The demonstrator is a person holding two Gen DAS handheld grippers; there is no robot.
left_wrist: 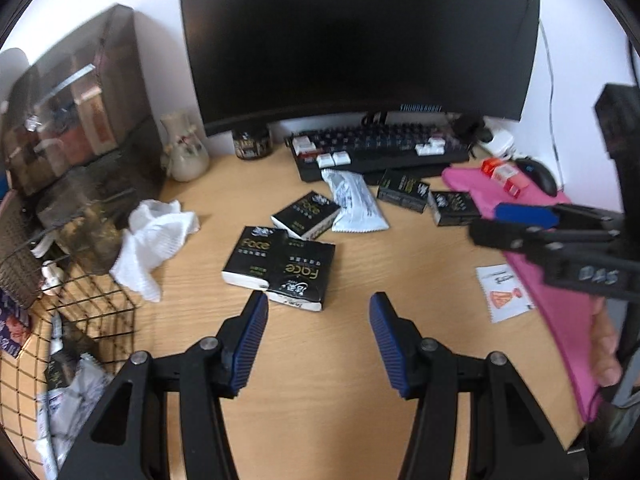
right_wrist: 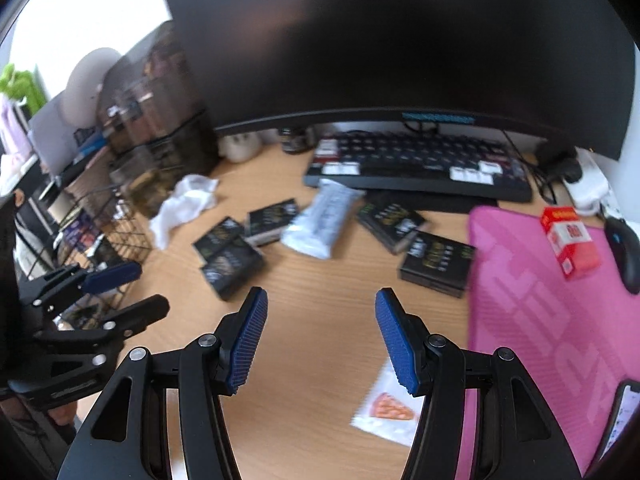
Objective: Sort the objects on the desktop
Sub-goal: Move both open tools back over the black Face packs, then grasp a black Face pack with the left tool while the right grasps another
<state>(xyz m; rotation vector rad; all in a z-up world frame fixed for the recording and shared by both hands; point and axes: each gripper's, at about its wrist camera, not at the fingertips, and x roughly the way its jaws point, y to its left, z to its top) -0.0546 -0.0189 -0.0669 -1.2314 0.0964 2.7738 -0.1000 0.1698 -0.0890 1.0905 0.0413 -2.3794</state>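
Several black tissue packs lie scattered on the wooden desk, the nearest pair (left_wrist: 280, 266) just beyond my left gripper (left_wrist: 318, 304), whose jaws are open and empty. A white snack wrapper (left_wrist: 354, 202) lies among them, seen also as the wrapper (right_wrist: 320, 220) in the right wrist view. My right gripper (right_wrist: 322, 300) hovers open and empty over bare desk, with two more black packs (right_wrist: 436, 264) ahead to its right. A red box (right_wrist: 570, 242) rests on the pink mat (right_wrist: 540, 320). A crumpled white cloth (left_wrist: 154, 242) lies at left.
A monitor (left_wrist: 356, 36) and keyboard (left_wrist: 380, 152) fill the back. A wire basket (left_wrist: 92, 316) and brown organiser (left_wrist: 76, 120) stand left, with a small vase (left_wrist: 186, 152) and dark jar (left_wrist: 252, 144). A pizza-print sachet (right_wrist: 390, 410) lies near, a mouse (right_wrist: 624, 252) at right.
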